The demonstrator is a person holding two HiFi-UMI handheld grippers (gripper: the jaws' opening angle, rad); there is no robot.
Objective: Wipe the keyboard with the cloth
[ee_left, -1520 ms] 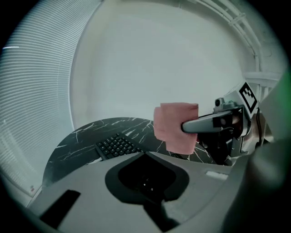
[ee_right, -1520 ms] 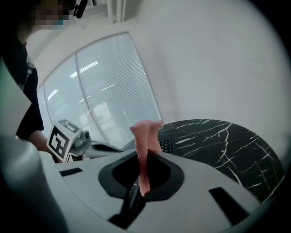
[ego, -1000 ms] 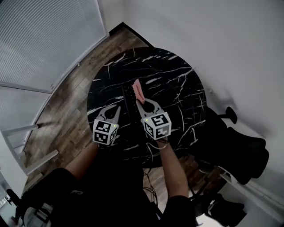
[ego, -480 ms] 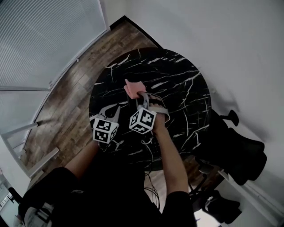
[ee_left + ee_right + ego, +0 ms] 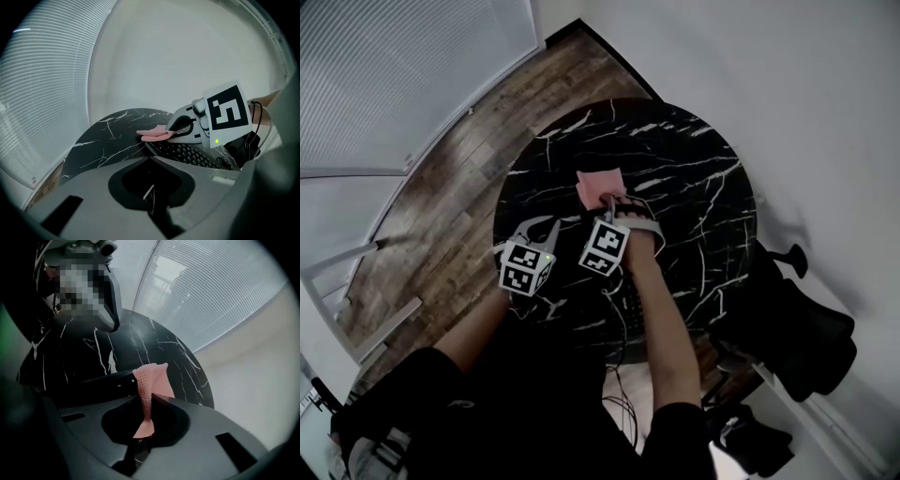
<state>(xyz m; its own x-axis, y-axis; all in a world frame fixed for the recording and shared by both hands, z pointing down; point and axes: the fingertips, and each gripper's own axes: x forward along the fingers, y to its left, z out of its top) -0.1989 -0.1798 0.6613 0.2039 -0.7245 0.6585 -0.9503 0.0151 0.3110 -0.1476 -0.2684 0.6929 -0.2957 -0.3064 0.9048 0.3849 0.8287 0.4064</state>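
- Pink waffle-weave cloth [image 5: 152, 380] was pinched in the right gripper [image 5: 149, 397]. Its jaws were closed tight on a gathered fold, and the free part fanned out ahead of the tips.
- The black keyboard [image 5: 187, 152] lay on the round black marble table [image 5: 694, 169], running away from the person. The cloth sat at its far end, touching or just over the last rows of keys.
- The left gripper [image 5: 150, 159] hovered just beside the keyboard on the person's left. Its jaws were together with nothing between them, and they rested on nothing that could be seen.
- By my reading, the wiping was at its start or at the far turn of a stroke. The cloth was in hand and down at the keys, and the stretch of keyboard nearer the person looked yet to be covered.
- No dust, smear or damp trail showed, so how much had been wiped could not be judged.
- In the head view the right gripper and forearm covered most of the keyboard, and its near end was lost in the dark tabletop.
- Whether the cloth pressed on the keys or only skimmed them could not be told.
- A mosaic patch hid part of the right gripper view.
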